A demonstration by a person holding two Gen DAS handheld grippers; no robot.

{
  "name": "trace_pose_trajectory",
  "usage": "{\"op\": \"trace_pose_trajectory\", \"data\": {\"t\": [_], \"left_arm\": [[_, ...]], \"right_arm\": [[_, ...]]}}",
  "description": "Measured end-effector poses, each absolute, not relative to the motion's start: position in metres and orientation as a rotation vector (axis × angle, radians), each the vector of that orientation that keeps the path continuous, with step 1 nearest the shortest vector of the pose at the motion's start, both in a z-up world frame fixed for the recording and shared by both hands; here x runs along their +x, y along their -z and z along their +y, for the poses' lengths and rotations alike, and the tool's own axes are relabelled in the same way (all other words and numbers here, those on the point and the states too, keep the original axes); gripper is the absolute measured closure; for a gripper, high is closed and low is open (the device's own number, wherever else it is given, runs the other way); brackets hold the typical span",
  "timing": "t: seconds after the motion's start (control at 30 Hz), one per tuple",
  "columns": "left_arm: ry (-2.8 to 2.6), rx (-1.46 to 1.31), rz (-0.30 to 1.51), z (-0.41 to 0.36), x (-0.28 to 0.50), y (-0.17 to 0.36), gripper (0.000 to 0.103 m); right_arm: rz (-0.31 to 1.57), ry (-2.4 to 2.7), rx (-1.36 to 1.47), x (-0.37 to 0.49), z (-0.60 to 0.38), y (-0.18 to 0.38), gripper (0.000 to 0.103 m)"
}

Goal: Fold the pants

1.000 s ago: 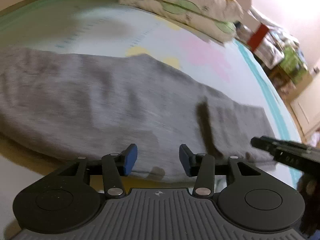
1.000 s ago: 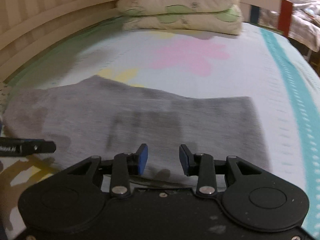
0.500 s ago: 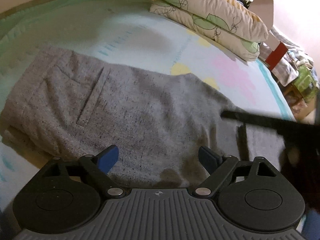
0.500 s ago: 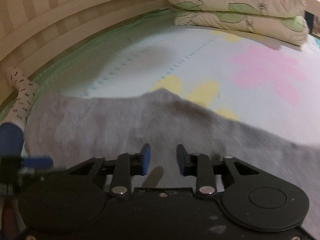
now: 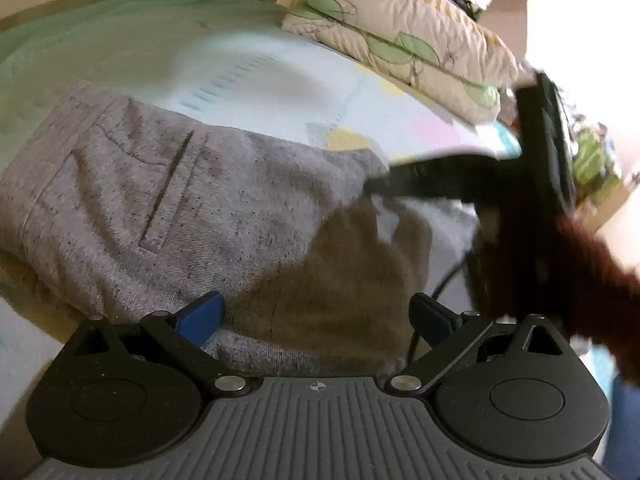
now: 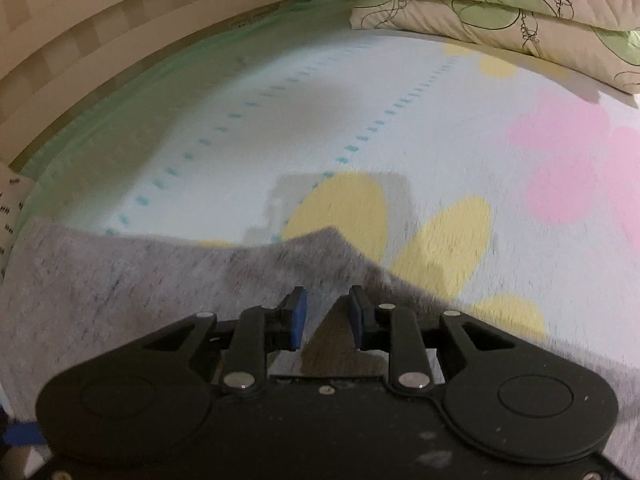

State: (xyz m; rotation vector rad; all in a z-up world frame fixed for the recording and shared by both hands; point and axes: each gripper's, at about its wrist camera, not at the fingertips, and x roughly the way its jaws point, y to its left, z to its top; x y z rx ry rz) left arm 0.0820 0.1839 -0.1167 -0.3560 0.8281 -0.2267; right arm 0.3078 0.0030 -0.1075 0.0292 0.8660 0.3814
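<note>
Grey speckled pants [image 5: 180,208] lie flat across the bed, waistband and a pocket slit [image 5: 168,184] at the left. My left gripper [image 5: 316,316] hovers at their near edge, jaws opening wide, fabric below them but nothing pressed between the pads. My right gripper [image 6: 326,316] hangs over the pants [image 6: 120,280] just short of the crotch point [image 6: 332,236]. Its pads stand a narrow gap apart with no cloth pinched. In the left wrist view the right gripper [image 5: 376,186] reaches in from the right, blurred, carried by a dark red sleeve [image 5: 592,280].
A patterned sheet [image 6: 320,100] covers the bed. Two stacked pillows [image 5: 400,40] lie at the head, also seen as pillows [image 6: 520,8] in the right wrist view. A wooden rail [image 6: 120,40] runs along the far side. A spotted sock [image 6: 8,208] shows at the left edge.
The left jaws have spread wide apart. The right gripper has swept left along the pants from the leg end to the crotch, with its jaws a little narrower.
</note>
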Motion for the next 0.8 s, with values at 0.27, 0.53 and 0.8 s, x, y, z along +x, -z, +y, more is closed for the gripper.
{"op": "trace_pose_trajectory", "data": {"t": [0.27,0.53,0.8], "left_arm": [[0.185,-0.475,0.806,0.205,0.072,0.099,0.003],[0.101,-0.571,0.895,0.231,0.063,0.110,0.003],[0.041,-0.716,0.911,0.252,0.067,0.127,0.001]], "right_arm": [[0.886,-0.441,0.044,0.235,0.003,0.112,0.071],[0.894,-0.491,0.027,0.174,0.006,0.116,0.066],[0.903,-0.494,0.028,0.170,0.007,0.118,0.065]]}}
